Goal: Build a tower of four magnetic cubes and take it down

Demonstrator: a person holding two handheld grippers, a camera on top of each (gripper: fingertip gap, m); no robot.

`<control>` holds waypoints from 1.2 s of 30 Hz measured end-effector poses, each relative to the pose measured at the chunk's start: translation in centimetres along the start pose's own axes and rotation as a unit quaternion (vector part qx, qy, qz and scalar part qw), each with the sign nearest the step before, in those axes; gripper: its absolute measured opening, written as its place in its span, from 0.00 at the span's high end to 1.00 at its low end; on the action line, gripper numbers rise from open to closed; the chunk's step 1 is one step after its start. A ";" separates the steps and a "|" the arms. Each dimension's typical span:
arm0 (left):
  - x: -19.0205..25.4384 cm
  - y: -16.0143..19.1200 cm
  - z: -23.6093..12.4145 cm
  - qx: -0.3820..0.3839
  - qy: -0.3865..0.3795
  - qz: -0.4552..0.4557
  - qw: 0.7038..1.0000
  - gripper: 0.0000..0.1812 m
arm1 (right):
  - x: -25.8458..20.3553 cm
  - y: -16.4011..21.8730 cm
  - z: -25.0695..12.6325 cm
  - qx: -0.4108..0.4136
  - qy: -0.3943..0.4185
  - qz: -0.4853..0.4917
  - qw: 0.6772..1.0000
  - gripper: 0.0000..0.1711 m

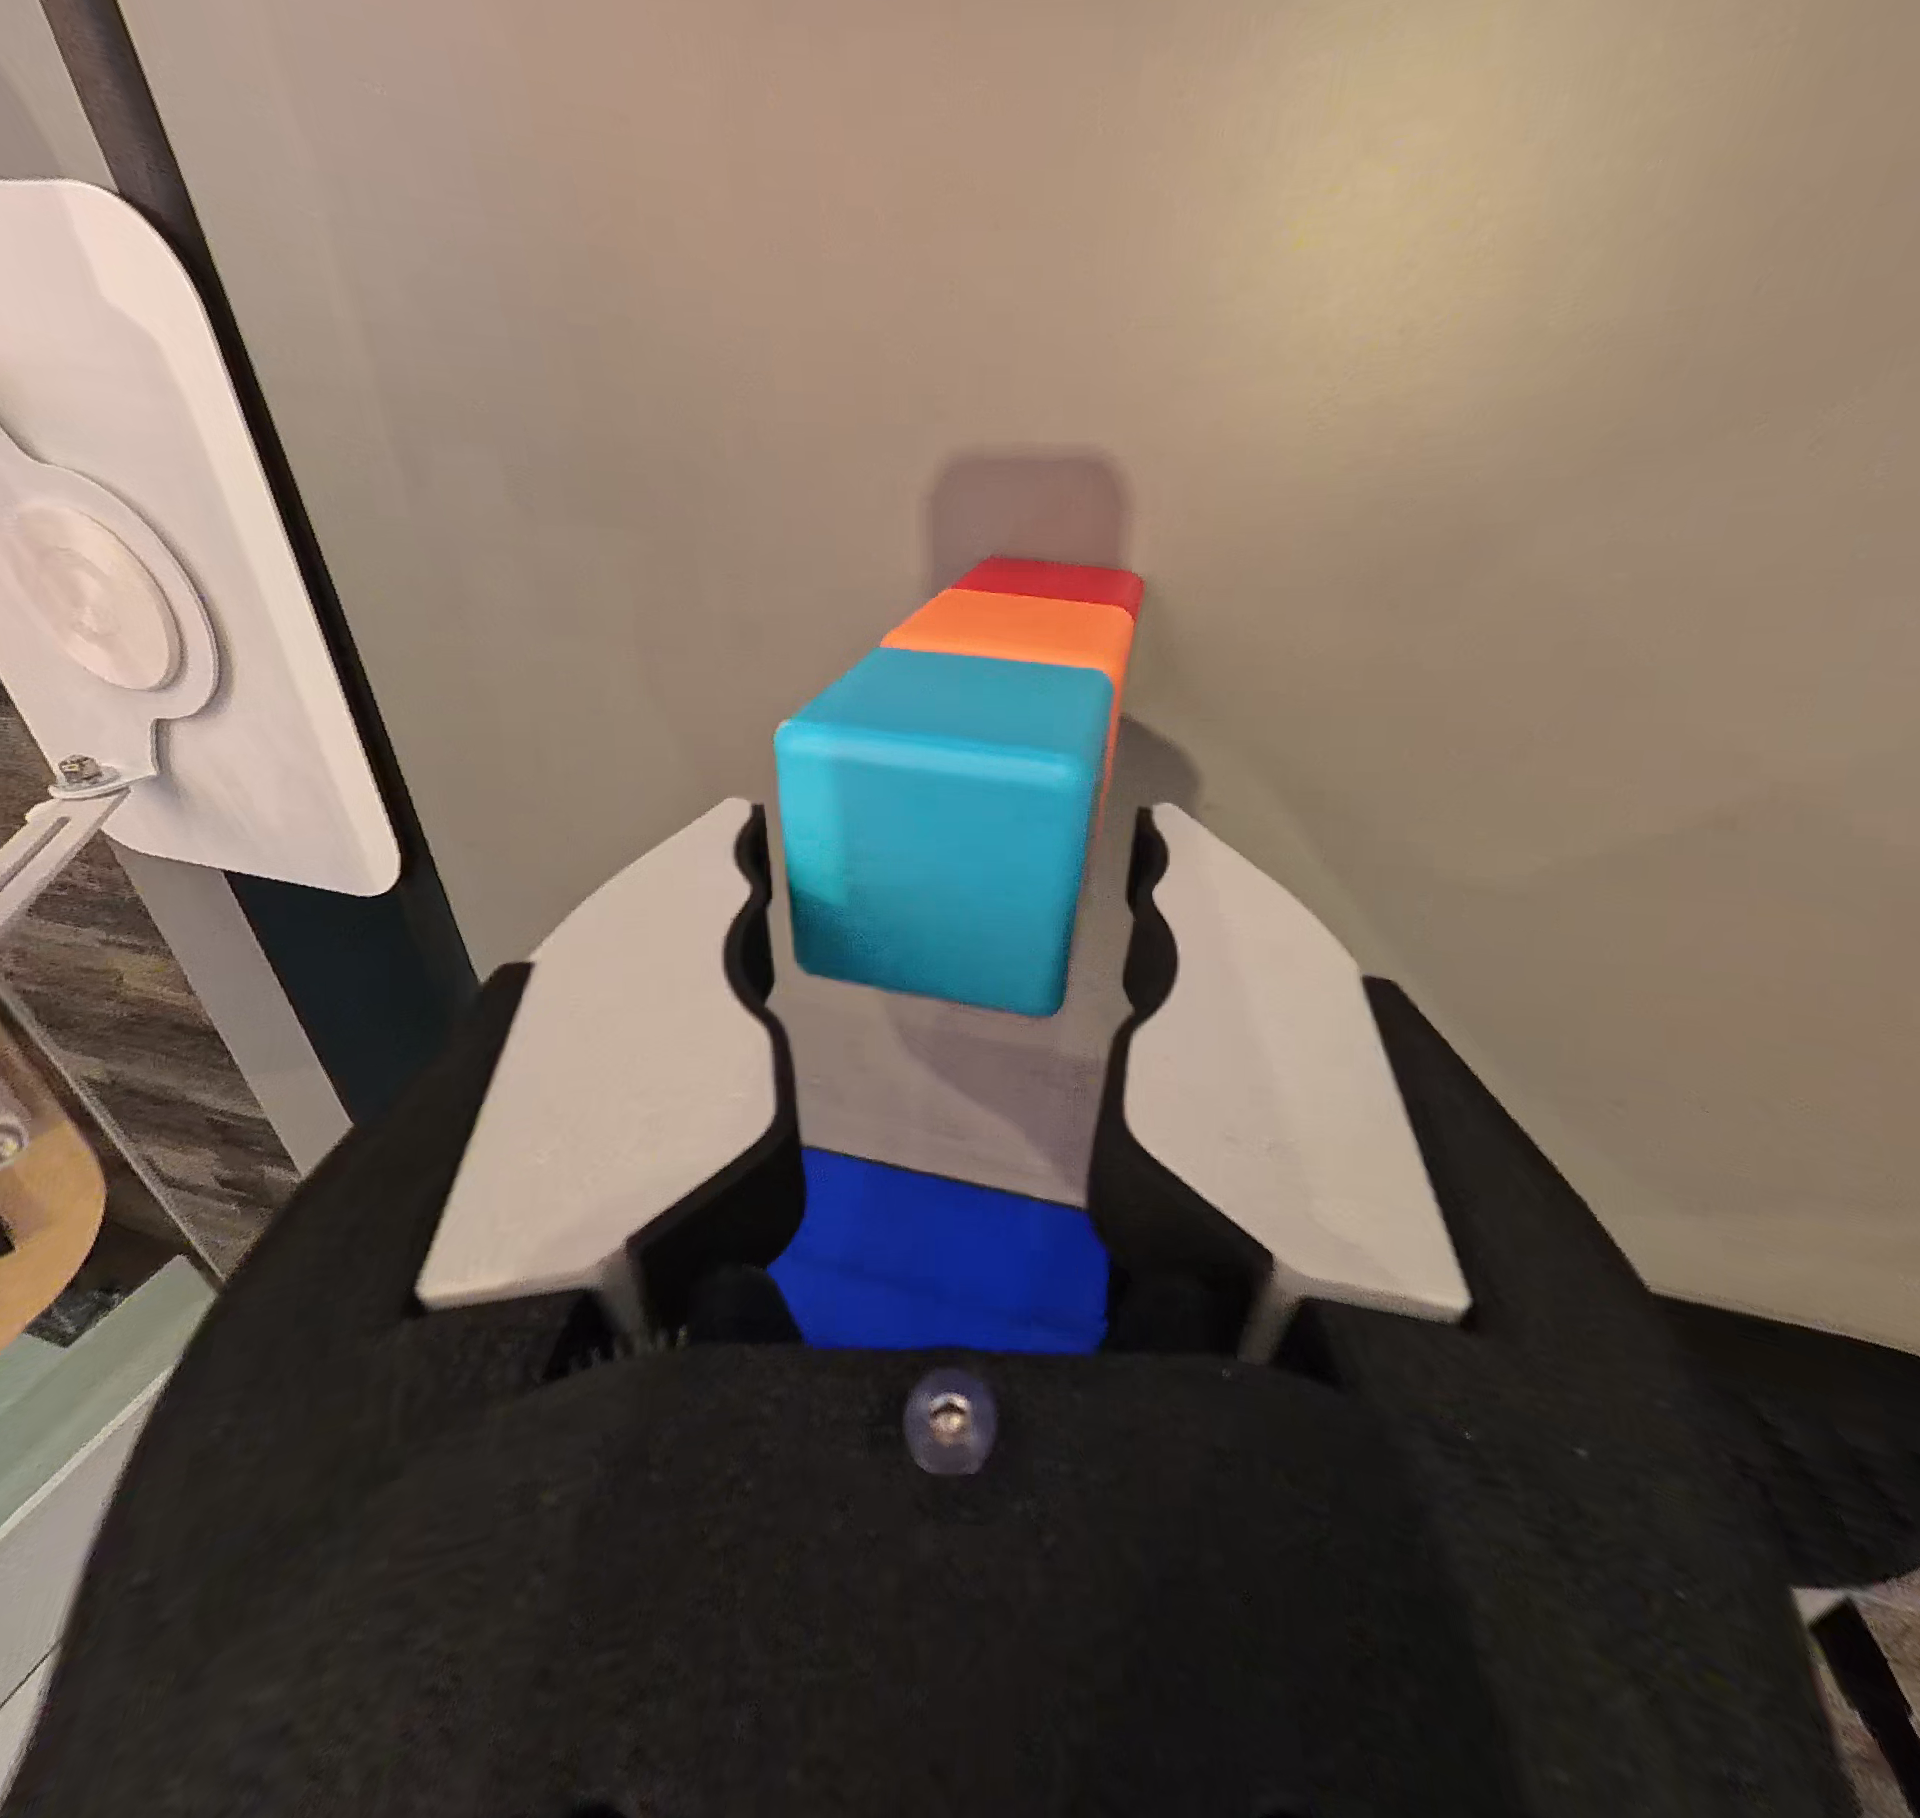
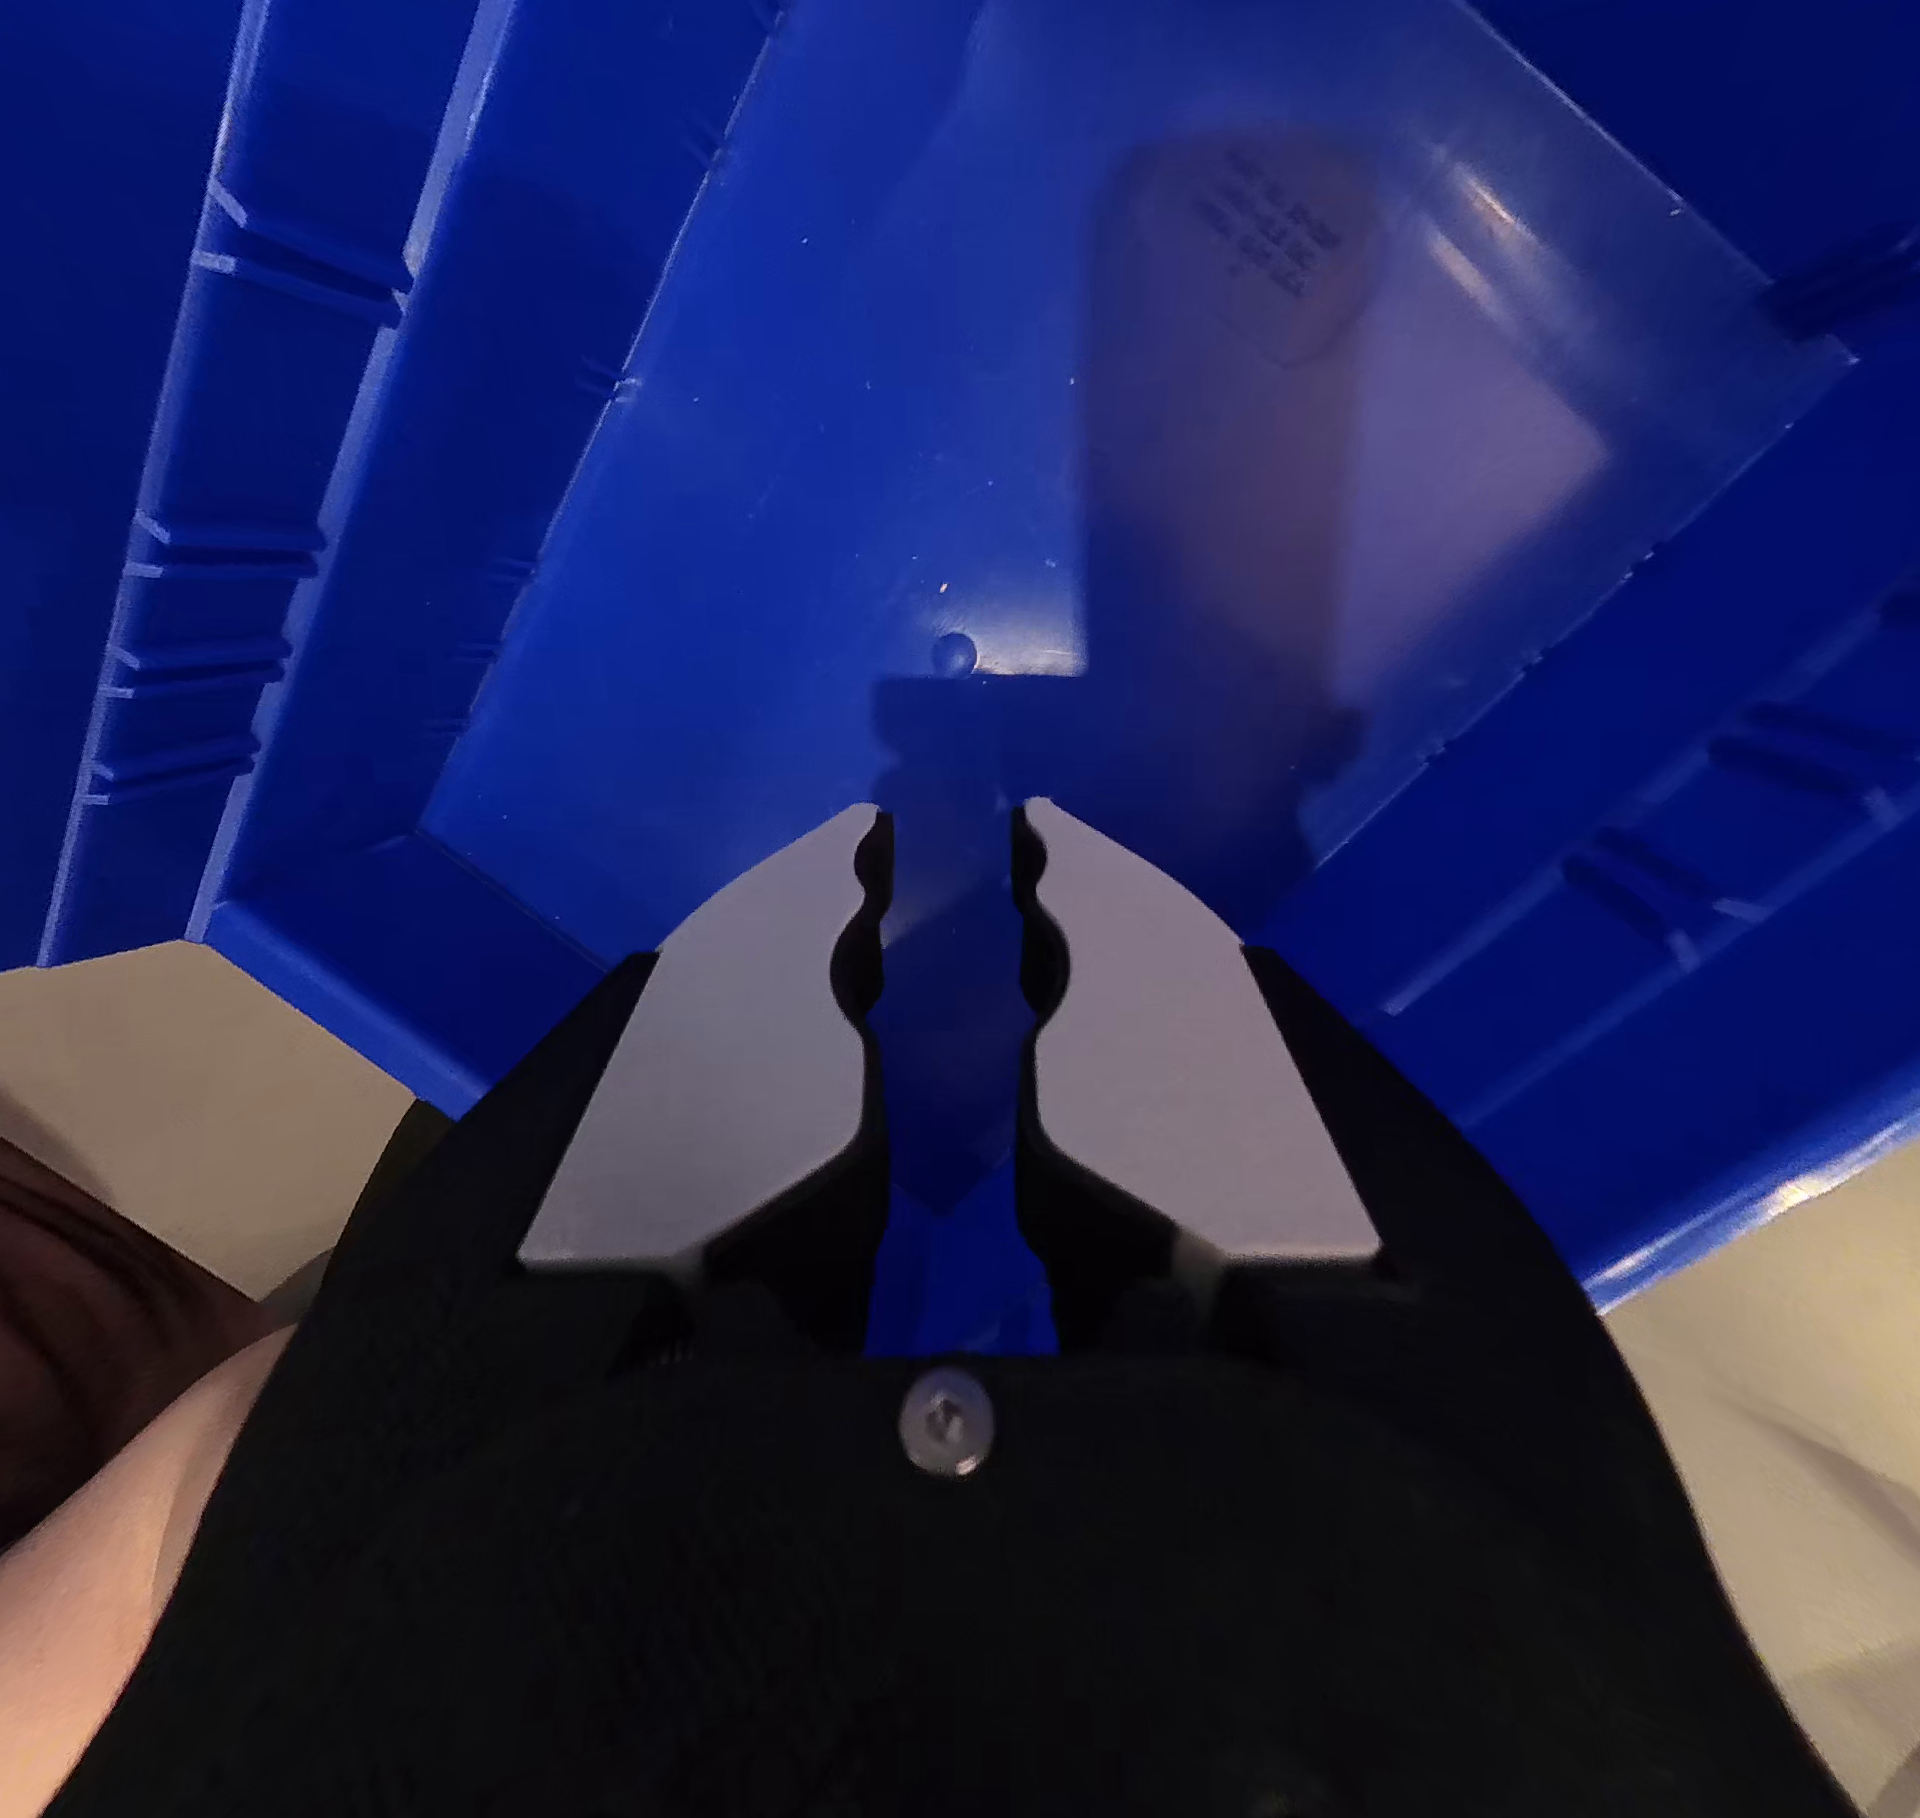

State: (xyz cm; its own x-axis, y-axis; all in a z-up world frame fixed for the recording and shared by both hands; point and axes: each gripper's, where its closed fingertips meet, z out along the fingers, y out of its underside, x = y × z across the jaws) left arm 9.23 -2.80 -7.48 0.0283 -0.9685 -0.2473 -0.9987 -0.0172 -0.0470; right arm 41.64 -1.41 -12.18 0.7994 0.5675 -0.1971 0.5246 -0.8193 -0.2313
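While the teal cube [image 1: 940, 833] tops a stack over the orange cube [image 1: 1023, 630] and red cube [image 1: 1049, 579] on the beige tabletop [image 1: 1455, 418], the left tool [image 1: 948, 864] straddles it, fingers apart, not gripping. Best to center, close squarely, then lift straight. The right tool [image 2: 951, 869], slightly parted and empty, hovers over a blue bin [image 2: 727, 418].
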 end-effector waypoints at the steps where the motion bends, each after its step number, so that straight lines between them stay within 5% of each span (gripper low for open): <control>1: -0.1 -0.1 -0.5 0.012 -0.002 -0.003 1.000 0.64 | 0.0 0.0 0.0 0.000 -0.001 0.000 1.000 0.86; 6: -3.7 0.0 -8.3 0.159 -0.057 -0.074 0.983 0.59 | 0.1 0.2 0.1 0.000 -0.003 0.003 1.000 0.86; 11: -10.4 9.8 -13.8 0.207 -0.141 -0.241 0.938 0.60 | 0.2 0.4 0.1 -0.003 -0.002 0.008 1.000 0.86; 16: -11.1 22.1 -9.0 0.103 -0.119 -0.325 0.932 0.69 | 0.2 0.5 0.2 -0.009 0.000 0.009 1.000 0.86; 22: -10.1 30.1 -2.1 0.026 -0.083 -0.383 0.919 0.64 | 0.4 0.9 0.8 -0.027 0.001 0.015 1.000 0.86; 28: -8.9 33.9 3.2 -0.074 -0.054 -0.369 0.925 0.61 | 0.6 1.2 1.3 -0.040 0.000 0.021 0.999 0.87; 36: -8.9 35.0 5.2 -0.097 -0.017 -0.380 0.920 0.61 | 0.4 1.1 1.3 -0.045 0.000 0.017 0.999 0.87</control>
State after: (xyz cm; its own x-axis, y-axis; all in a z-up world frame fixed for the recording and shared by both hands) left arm -25.72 6.49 -11.98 0.7187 -0.6508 -0.2449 -0.6790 -0.7327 -0.0455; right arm 42.13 -1.98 -13.79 0.8176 0.5386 -0.2037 0.5207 -0.8425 -0.1378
